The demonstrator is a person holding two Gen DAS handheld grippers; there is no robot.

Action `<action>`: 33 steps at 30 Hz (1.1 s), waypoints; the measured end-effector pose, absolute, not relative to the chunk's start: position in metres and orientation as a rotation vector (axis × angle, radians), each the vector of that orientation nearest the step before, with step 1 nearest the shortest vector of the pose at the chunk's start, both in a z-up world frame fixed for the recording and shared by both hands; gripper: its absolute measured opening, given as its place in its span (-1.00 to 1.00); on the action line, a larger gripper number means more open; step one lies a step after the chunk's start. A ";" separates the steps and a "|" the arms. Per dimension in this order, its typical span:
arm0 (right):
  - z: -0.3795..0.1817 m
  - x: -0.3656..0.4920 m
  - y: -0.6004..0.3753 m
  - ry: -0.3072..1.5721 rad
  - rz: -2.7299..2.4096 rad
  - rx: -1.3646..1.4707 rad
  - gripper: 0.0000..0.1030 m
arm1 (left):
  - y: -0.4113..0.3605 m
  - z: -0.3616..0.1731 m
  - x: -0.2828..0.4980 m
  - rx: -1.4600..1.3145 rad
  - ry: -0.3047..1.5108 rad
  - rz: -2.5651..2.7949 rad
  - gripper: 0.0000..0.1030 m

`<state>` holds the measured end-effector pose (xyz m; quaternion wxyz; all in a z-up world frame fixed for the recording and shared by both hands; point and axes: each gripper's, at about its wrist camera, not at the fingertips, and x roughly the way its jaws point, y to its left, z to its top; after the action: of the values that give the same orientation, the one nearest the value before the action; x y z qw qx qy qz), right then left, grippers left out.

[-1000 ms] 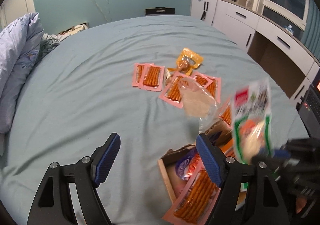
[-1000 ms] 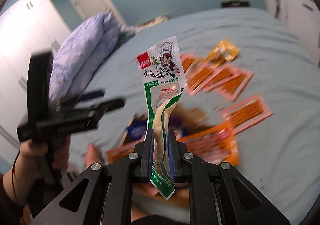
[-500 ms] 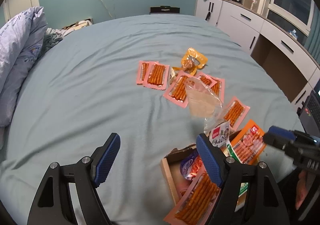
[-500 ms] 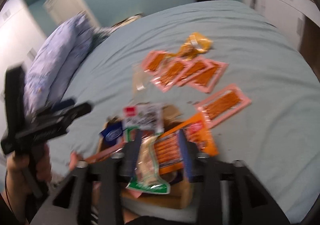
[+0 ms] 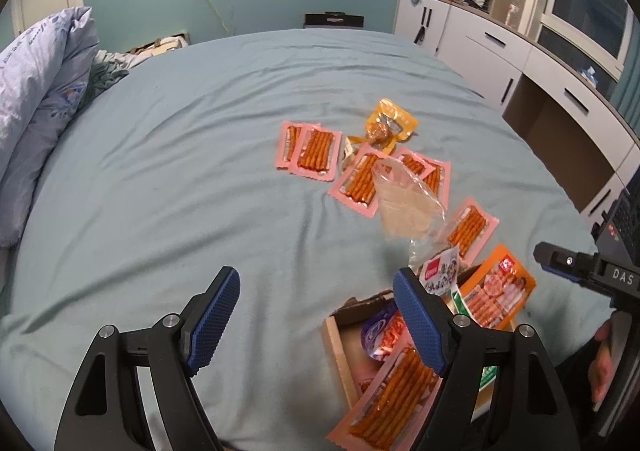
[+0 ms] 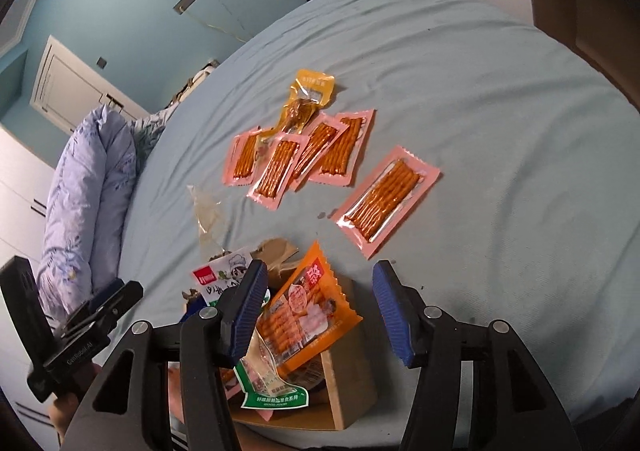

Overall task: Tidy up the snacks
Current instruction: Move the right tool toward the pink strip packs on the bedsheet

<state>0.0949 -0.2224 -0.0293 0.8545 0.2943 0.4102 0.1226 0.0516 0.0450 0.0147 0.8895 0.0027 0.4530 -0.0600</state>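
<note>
A cardboard box (image 6: 348,403) (image 5: 335,343) sits at the near edge of the bed, holding an orange sausage pack (image 6: 308,315) (image 5: 494,297), a white-and-green chicken-foot packet (image 6: 264,379) (image 5: 440,277) and a pink stick-snack pack (image 5: 394,399). Several pink stick-snack packs (image 6: 384,203) (image 5: 316,151) and a yellow packet (image 6: 308,99) (image 5: 390,125) lie loose on the bed. My right gripper (image 6: 318,311) is open and empty above the box. My left gripper (image 5: 316,319) is open and empty, just left of the box.
An empty clear plastic bag (image 5: 404,199) (image 6: 208,211) lies beside the box. A lilac duvet (image 5: 36,91) is bunched at the left of the bed. White cabinets (image 5: 520,63) run along the right wall. The bed sheet (image 5: 160,191) is light blue.
My right gripper lowered the white-and-green packet into the box, opened and let it go. It then drew back a little. My left gripper stayed open and hardly moved.
</note>
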 end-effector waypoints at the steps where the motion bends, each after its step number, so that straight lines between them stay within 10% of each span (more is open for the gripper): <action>1: -0.030 0.095 -0.223 0.868 0.258 0.623 0.04 | 0.047 0.014 0.052 -0.001 0.942 -0.121 0.56; 33: -0.029 0.105 -0.209 0.896 0.262 0.543 0.04 | 0.045 0.013 0.054 0.022 0.942 -0.087 0.57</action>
<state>0.1045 -0.2090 -0.0295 0.8576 0.2585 0.4267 0.1248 0.0542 0.0453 0.0129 0.8902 0.0107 0.4536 -0.0418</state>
